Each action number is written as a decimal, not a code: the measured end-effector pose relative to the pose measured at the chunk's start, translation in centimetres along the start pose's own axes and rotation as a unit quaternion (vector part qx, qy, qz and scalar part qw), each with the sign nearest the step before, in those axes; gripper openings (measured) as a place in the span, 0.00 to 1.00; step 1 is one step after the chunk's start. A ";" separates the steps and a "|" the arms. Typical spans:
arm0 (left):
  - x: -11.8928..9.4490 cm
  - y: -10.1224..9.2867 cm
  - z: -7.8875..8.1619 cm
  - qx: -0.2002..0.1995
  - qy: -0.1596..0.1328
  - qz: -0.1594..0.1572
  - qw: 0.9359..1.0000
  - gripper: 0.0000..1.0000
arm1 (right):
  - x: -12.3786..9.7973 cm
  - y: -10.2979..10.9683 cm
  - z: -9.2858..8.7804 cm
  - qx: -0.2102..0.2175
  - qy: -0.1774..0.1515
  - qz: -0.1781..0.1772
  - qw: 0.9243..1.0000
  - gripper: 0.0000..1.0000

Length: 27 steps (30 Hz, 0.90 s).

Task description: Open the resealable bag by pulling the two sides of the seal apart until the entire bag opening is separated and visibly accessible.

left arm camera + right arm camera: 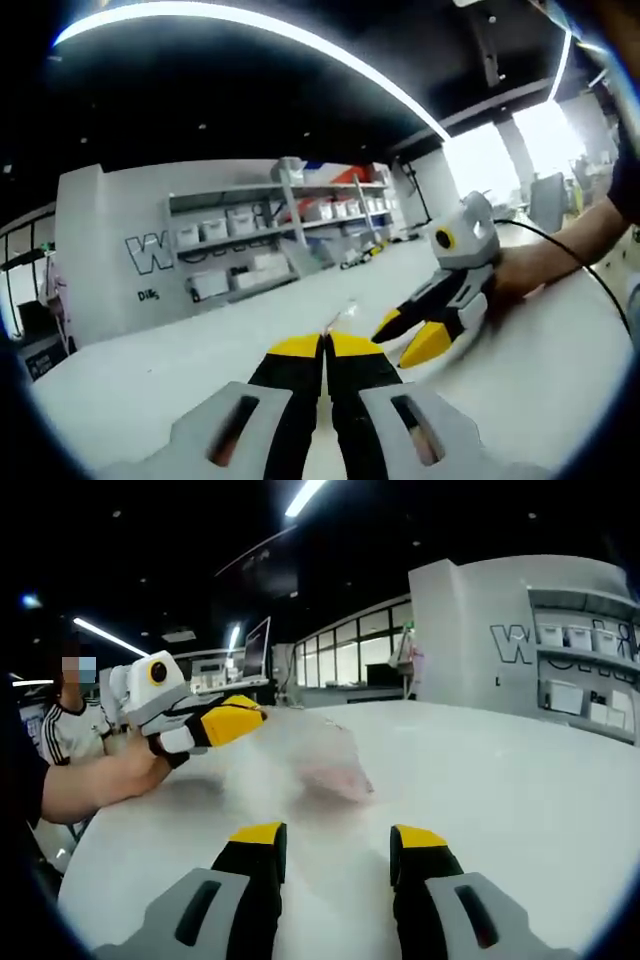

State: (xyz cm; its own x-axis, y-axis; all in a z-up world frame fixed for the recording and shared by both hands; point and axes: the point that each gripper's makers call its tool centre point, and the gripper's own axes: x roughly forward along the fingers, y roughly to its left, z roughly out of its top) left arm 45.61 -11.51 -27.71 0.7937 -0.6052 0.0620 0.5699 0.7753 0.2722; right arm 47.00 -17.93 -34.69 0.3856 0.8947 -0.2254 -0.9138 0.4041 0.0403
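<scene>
Left gripper has its jaws pressed together on one edge of the bag. In the left gripper view the yellow tips meet at 6 o'clock with a thin sliver of film coming out just above them, so it looks clamped on the seal lip, though the film is too faint to be sure.

Right gripper is spread wide, nothing between the tips, and sits just short of the bag. In the left gripper view it comes in from 3 o'clock, tips parted, close beside the left one.

Step in hand, my read: get the right gripper onto the opposite lip.
- Bite only one layer of film, just beside the left grip, not both walls.
- Clamp fully before pulling, since thin plastic probably slips.
- Pull the two grippers straight apart across the seal, then work along it to the far end.
- Keep the left hand low so the bag stays on the table.

Bag: clear, thin and crumpled, lying on the white table at centre of the right gripper view, with a pinkish blur inside. Whether the seal is parted, I can't tell.
</scene>
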 end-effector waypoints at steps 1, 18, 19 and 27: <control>0.0 -0.1 0.2 0.005 -0.005 -0.001 1.000 0.02 | 0.0 0.0 0.0 0.000 -0.001 0.000 1.000 0.39; -0.2 -0.9 1.8 0.017 -0.039 -0.015 0.999 0.02 | 0.0 0.0 0.0 0.001 -0.001 0.000 1.000 0.39; -0.2 -0.9 1.8 0.018 -0.039 -0.015 0.999 0.02 | 0.0 0.0 0.0 0.001 -0.001 0.000 1.000 0.39; -0.2 -1.1 2.4 0.023 -0.050 -0.019 0.998 0.02 | 0.0 0.0 0.0 0.001 -0.001 0.000 1.000 0.39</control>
State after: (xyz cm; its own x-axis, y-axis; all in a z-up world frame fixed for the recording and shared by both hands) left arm 44.26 -12.68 -25.75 0.7451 -0.6506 0.1466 0.5864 0.7438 0.3206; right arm 46.96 -17.92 -34.64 0.3860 0.8951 -0.2231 -0.9135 0.4046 0.0430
